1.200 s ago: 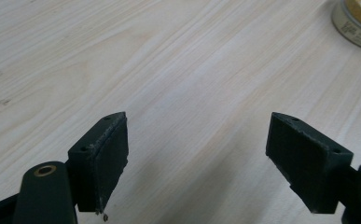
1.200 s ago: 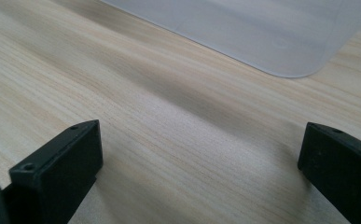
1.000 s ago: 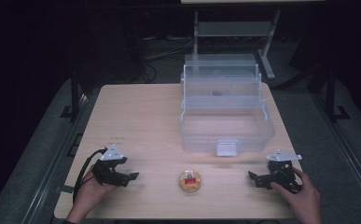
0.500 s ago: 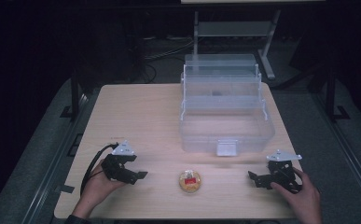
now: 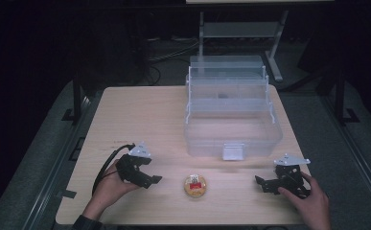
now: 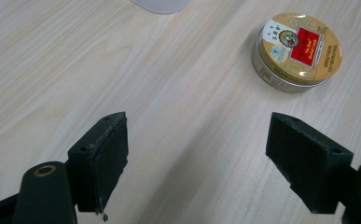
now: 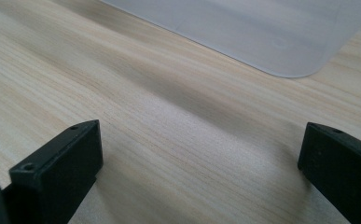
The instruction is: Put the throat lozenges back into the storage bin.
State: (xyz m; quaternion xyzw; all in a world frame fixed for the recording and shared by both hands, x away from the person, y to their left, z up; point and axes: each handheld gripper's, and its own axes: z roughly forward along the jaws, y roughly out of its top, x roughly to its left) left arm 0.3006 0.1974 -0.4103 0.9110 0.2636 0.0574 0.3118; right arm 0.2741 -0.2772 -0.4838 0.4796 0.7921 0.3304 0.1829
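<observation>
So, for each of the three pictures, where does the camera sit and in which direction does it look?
High view: above the person's side, looking forward and down on the table; both hands, left gripper, right gripper.
Left gripper view: on the left gripper, looking down past open jaws at the round tin.
Right gripper view: on the right gripper, low over the wood, towards the clear box.
Shared: high and left views both show the tin.
</observation>
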